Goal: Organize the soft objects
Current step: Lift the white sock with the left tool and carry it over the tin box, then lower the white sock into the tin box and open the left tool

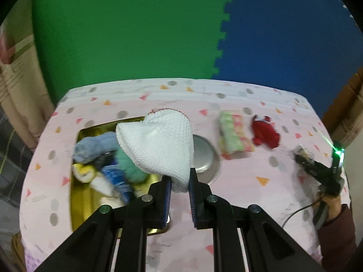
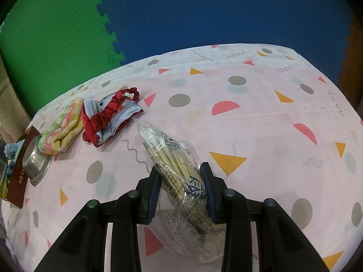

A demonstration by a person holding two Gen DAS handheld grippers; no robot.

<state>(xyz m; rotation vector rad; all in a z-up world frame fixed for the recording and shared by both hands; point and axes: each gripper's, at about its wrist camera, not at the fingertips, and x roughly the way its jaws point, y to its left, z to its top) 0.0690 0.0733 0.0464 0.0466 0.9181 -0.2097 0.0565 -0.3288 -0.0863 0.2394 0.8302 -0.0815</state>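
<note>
The left gripper is clamped on a white cloth, pinching its lower corner between the blue pads while the rest balloons up toward 12 o'clock. Behind the cloth, at 9 o'clock of it, a gold tin holds soft things: a blue sock, a teal roll, a yellow-and-white roll and a blue striped piece. A steel bowl sits just beside the tin at 3 o'clock, partly hidden by the cloth. Farther toward 3 o'clock on the tablecloth lie a pastel towel and, near it, a red cloth.

The right gripper has its jaws partly closed on a clear bag of cotton swabs, the pads pressing the bag's sides. In the right wrist view the red cloth lies at 10 o'clock of the bag, touching the towel, whose edge overlaps the bowl.
</note>
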